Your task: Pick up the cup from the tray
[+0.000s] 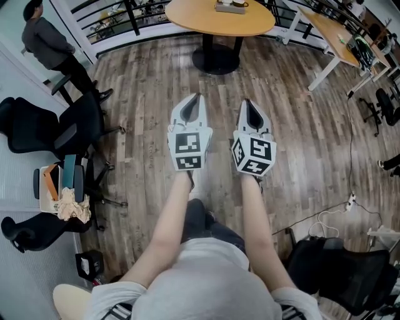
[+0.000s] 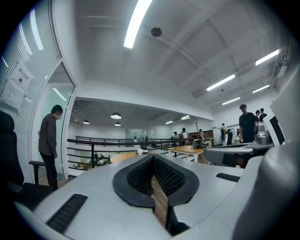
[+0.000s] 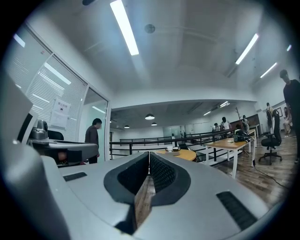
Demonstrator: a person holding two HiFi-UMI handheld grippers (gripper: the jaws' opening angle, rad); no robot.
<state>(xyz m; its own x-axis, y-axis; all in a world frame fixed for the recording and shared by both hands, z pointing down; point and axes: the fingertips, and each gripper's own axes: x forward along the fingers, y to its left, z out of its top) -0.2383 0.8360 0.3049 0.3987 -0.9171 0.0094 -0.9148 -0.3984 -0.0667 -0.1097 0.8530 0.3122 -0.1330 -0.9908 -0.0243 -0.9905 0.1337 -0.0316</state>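
Table (image 1: 187,15), round and wooden, stands at twelve o'clock, well apart from the person. Both tongs point level towards it, left gripper (image 1: 199,97) and right gripper (image 1: 246,102) each closed tight on nothing. The tray (image 1: 226,9) holding the cup (image 1: 239,5) sits there. Best to walk close, then open one.

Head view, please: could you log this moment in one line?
left tongs: shut, empty | right tongs: shut, empty | round table: ahead, unreached
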